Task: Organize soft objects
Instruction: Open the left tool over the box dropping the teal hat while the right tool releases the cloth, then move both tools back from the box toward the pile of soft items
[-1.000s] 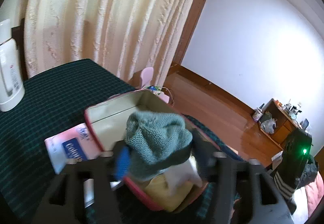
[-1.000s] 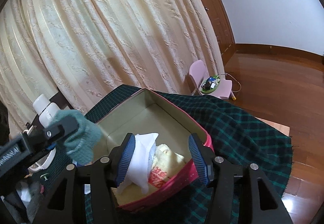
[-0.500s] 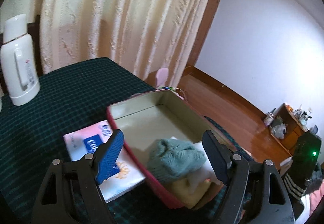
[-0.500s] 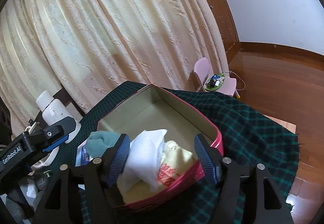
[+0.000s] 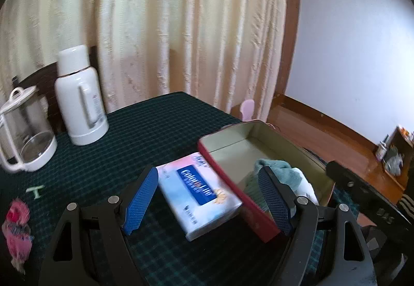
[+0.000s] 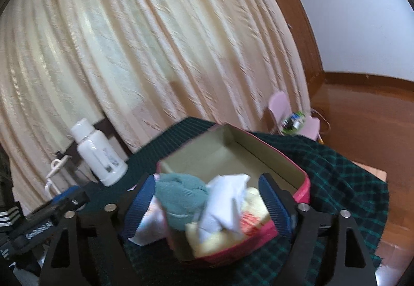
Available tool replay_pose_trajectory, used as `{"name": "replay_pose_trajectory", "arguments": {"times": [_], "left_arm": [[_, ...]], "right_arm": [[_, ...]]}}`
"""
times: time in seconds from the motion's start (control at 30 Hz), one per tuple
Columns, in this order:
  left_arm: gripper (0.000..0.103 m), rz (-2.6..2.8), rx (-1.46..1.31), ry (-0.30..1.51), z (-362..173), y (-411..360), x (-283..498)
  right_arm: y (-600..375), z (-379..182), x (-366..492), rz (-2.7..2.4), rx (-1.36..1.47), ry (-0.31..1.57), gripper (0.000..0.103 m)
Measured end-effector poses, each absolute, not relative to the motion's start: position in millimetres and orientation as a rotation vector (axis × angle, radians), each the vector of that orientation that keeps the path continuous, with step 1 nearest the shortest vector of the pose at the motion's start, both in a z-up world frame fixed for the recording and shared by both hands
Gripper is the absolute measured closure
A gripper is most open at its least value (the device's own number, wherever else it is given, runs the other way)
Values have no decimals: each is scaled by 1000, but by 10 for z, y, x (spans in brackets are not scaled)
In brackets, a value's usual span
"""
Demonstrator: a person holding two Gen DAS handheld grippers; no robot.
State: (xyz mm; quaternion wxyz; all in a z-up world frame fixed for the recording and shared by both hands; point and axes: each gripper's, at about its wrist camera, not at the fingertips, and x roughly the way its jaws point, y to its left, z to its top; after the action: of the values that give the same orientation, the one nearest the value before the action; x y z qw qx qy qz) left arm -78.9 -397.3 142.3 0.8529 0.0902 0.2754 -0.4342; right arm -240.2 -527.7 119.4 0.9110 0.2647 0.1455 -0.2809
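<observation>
Far left on the counter [image 5: 108,177], glass kettle [image 5: 24,136] and white flask [image 5: 80,97]; left tool [image 5: 207,198] spread, empty, over the tissue pack [image 5: 199,192] just beside the red box [image 6: 302,182]; right tool [image 6: 207,205] just opened, spread, gripping nothing; green knit [image 6: 181,198], white cloth [image 6: 227,203] heaped at the box's near end; loosely piled, likely to spill over the rim.

1. the teal knit [image 6: 181,198], held in the left gripper [image 5: 209,198] a second ago, now lies in the red box [image 6: 302,182] on the white cloth [image 6: 227,203].
2. the left gripper has let go and swung left; the tissue pack [image 5: 199,192] now sits between its jaws, untouched.
3. the right gripper [image 6: 209,205] has just been opening; its jaws no longer touch the white cloth.
</observation>
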Motion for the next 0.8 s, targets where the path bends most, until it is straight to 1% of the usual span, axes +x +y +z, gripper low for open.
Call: {"name": "replay_pose_trajectory", "arguments": {"times": [0.03,0.07,0.13,0.2,0.47,0.8], "left_arm": [[23,-902,183,581,1426,-3923,-782],[23,-892,172,585,1427,-3863,-773],[22,-869,146,591,1443,-3732,-748],[23,-845,123,575,1463,-3605,-741],[22,-755,85,474,1561,-3103,-733],[22,-657,72,458,1557,-2495,-672]], "right_arm": [[-5224,1222,-2418,-571,535,264,7],[-5161,1248,-2451,-564,518,211,1],[-5043,1301,-2494,-565,456,127,0],[-4903,1366,-2448,-557,360,105,0],[-4510,1475,-2146,-431,268,158,0],[-4136,1377,-1841,-327,300,305,0]]}}
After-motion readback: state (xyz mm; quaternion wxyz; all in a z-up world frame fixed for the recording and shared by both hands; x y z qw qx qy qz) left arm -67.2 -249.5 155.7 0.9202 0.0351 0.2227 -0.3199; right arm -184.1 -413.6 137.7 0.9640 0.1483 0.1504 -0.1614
